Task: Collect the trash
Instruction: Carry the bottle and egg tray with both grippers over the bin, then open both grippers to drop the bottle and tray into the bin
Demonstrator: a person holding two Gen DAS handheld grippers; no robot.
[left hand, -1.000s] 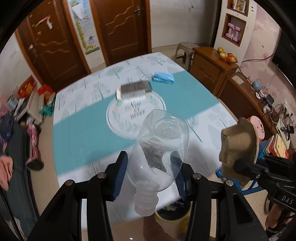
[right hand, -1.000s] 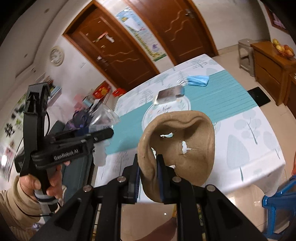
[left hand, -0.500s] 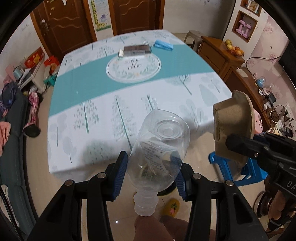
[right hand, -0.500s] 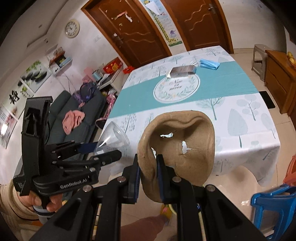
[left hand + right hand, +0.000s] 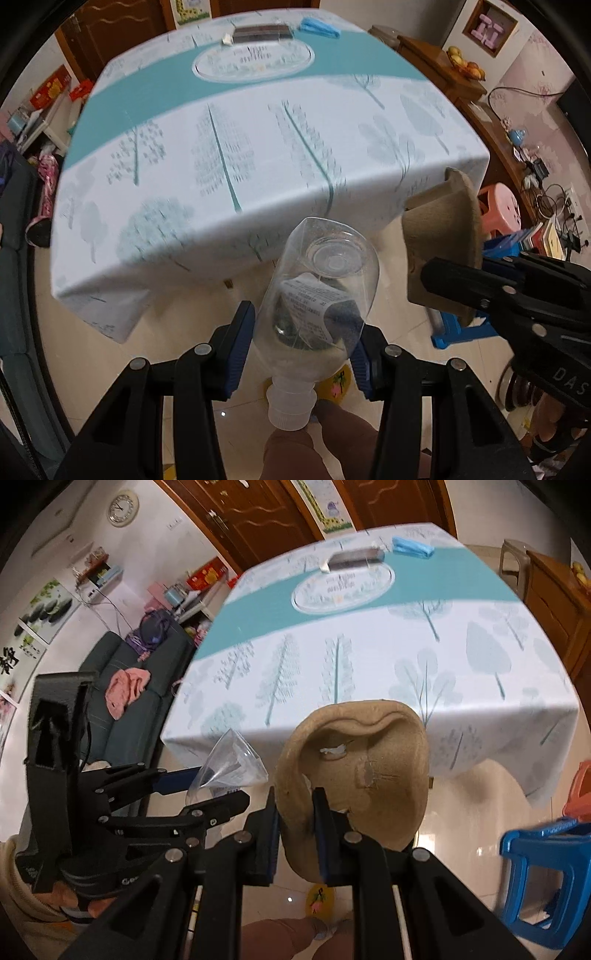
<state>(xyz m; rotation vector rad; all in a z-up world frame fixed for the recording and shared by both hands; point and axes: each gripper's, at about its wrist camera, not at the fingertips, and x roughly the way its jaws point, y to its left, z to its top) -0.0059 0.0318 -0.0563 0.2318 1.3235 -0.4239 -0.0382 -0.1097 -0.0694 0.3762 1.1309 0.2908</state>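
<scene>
Pinching a clear plastic bottle, the left claw; right claw gripping brown pulp tray.

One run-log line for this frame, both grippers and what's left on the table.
left gripper: shut on clear plastic bottle | right gripper: shut on tan pulp tray | table: blue mask, grey packet

Landmark: table, white cloth with tree print and a teal band. On its far part: oval printed mat; grey flat box just beyond the mat; blue folded item beside the box. Blue plastic stool on the tiled floor off the table's near right corner. Dark sofa left of table, pink cloth on it. Wall clock far left, above.
</scene>
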